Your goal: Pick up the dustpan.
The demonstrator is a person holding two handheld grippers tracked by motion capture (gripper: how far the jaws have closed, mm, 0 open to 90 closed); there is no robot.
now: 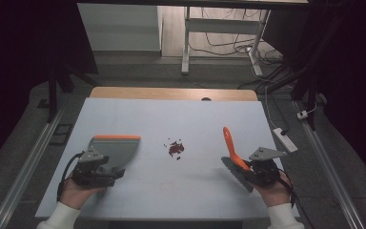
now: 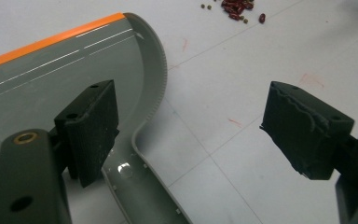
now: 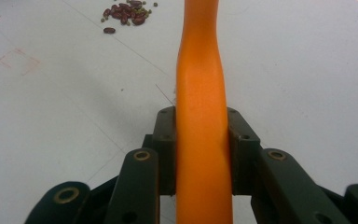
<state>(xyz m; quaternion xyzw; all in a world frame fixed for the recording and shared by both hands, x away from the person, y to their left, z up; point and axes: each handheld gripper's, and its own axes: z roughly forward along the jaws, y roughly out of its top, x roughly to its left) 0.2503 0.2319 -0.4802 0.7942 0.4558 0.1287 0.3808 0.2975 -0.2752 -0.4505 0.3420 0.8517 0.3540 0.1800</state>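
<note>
Orange brush handle (image 3: 200, 116) is clamped in the right hand-held gripper (image 1: 259, 168); left hand-held gripper (image 2: 200, 135) stands wide over the dustpan handle (image 2: 135, 182). Next: grip dustpan, sweep beans (image 1: 176, 148) at mid-tabletop (image 1: 171, 191).

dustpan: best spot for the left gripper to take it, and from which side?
Probably the narrow handle of the dustpan, which points back toward the person, from the near side. The pan is too broad for the jaws. The left gripper stands open, one jaw over the pan where it narrows to the handle, the other over bare table.
</note>
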